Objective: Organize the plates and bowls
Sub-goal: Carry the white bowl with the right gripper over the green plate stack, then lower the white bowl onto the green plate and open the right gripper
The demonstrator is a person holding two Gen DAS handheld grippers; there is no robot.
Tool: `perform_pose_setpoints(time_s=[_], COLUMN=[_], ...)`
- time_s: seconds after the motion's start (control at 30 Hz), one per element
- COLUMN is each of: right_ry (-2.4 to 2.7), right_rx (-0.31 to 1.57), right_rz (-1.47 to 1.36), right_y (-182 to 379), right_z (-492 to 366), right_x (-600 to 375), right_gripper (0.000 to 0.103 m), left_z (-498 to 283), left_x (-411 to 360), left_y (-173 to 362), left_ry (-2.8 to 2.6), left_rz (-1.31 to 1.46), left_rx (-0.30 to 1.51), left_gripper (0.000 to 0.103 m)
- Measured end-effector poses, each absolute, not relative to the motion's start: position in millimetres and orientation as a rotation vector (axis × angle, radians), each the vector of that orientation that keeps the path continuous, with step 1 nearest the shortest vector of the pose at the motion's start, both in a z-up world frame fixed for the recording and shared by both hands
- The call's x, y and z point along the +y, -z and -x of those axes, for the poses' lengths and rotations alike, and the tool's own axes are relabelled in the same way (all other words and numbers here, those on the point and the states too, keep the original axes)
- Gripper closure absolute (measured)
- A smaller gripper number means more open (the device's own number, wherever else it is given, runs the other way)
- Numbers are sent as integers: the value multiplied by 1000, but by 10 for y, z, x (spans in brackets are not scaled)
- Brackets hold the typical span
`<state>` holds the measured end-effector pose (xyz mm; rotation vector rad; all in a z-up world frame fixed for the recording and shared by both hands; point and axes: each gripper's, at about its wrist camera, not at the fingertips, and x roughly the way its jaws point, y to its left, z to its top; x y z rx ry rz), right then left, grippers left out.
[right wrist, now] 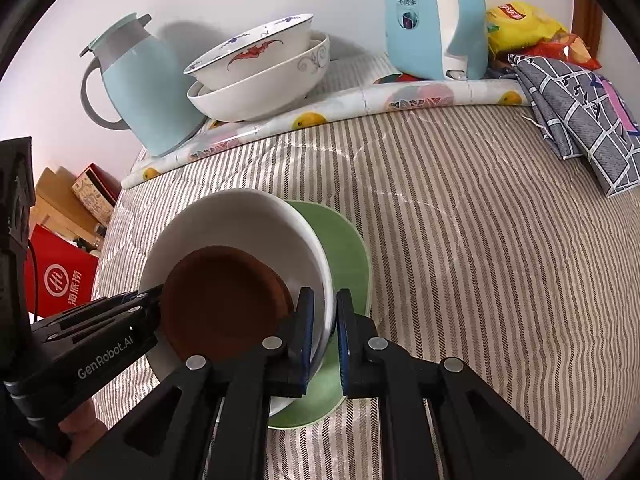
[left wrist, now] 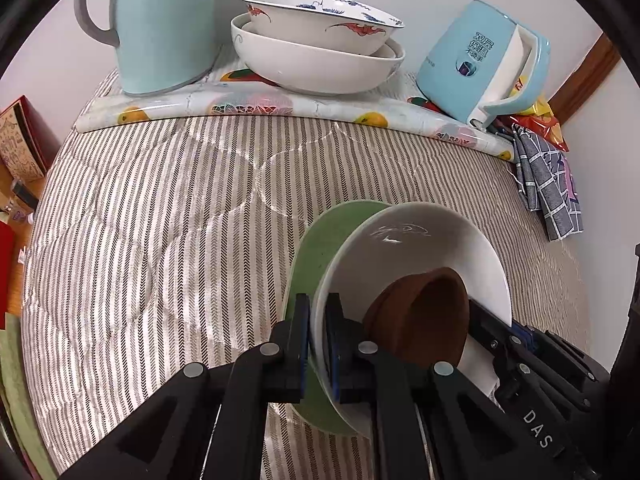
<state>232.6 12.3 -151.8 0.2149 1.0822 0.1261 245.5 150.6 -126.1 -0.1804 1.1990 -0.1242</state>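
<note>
A stack of a green plate (left wrist: pixel 316 248), a white bowl (left wrist: pixel 420 240) and a small brown bowl (left wrist: pixel 424 312) inside it is held tilted above the striped quilt. My left gripper (left wrist: pixel 317 344) is shut on the rims of the green plate and white bowl. My right gripper (right wrist: pixel 323 336) is shut on the opposite rim of the same white bowl (right wrist: pixel 240 220) and green plate (right wrist: pixel 348 252); the brown bowl (right wrist: pixel 224 292) shows in that view too. Two stacked white bowls (left wrist: pixel 316 40), the upper one with red and blue patterns, stand at the back (right wrist: pixel 260 72).
A light blue jug (left wrist: pixel 160 24) stands back left, a blue kettle (left wrist: pixel 480 60) back right, both on a fruit-print mat (left wrist: pixel 260 104). A grey checked cloth (right wrist: pixel 580 112) and snack bags (right wrist: pixel 520 24) lie at the right. Boxes (right wrist: pixel 64 280) sit off the left edge.
</note>
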Motion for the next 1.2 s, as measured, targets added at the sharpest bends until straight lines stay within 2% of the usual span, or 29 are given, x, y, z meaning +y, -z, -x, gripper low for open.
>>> perform_pose_setpoints(time_s=[0.33,0.4,0.47,0.53,0.63,0.8,0.93,1.2], right_ry=[-137,-142,-134,-141,-123,-127,-114,-56], right_rx=[1053,1049,1051,1048,1053,1031,1000,903], right_rz=[-203,-203,-202,-207,-203,-205,-196,-138], right_y=[1451,1442,1444,1437,1431,1350,1211,864], right_z=[-2298,-2282,-2262,-2231,-2182,-2028,-1842,-1246], right_x=[81,66,47,25,1,-43,-98,-267], right_gripper=[90,88,82,79,68,62,61,53], left_z=[-2449,-2441,-2408,-2351,-2264,-2099,-1886,-1410], left_x=[1512,1515,1515,1506,1520,1537,1519,1405], left_y=[1193,1187,1155,1099,999,859,722,473], left_ry=[125,124,120,117,112,91,77,71], left_rz=[151,149,141,120,110,98,74,72], left_rx=[1181,1182,1174,1160,1128,1102,1059,985], left_gripper=[94,93,92,85,77,72,56,53])
